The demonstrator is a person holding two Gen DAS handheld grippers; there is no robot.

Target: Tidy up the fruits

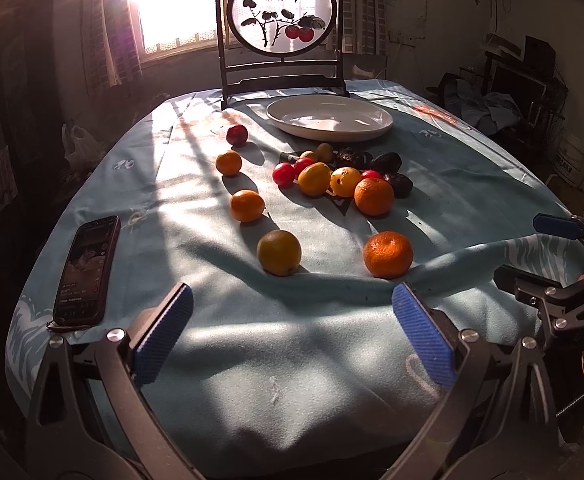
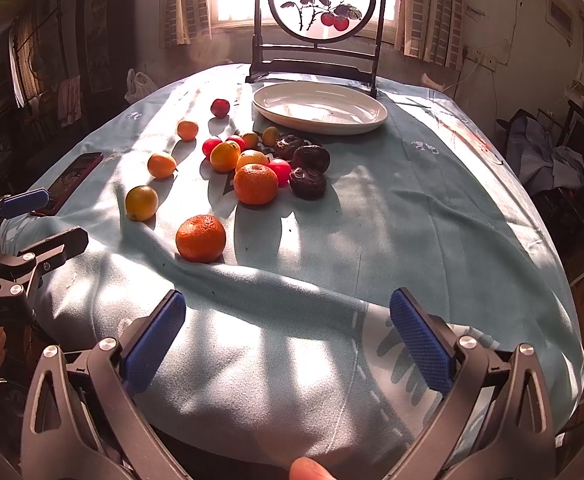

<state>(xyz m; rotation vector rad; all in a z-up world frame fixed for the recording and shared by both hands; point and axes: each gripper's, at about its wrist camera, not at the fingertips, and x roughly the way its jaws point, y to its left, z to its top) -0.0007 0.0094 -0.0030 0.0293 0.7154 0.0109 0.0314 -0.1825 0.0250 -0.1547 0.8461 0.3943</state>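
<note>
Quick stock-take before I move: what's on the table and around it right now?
Plate: 1, white, empty, far end.
Painted screen: 1, dark frame, behind plate.
Tangerines: 2, orange, nearest one apart from the pile.
Small round fruits: about 8, yellow-orange, four in a line, rest piled.
Red fruits: about 4, one apart.
Dark wrinkled fruits: 3, right of pile.
Phone: 1, left edge.
Tablecloth: light blue.
Left gripper: open, empty.
Right gripper: open, empty.

The left gripper (image 1: 292, 336) hangs low at the near side with its 2 blue-padded fingers (image 1: 164, 334) spread wide, gripping nothing. The right gripper (image 2: 292, 340) sits beside it at about the same height, its jaws equally wide and bare. A fingertip (image 2: 310, 470) shows at the bottom edge of the right wrist view.
</note>
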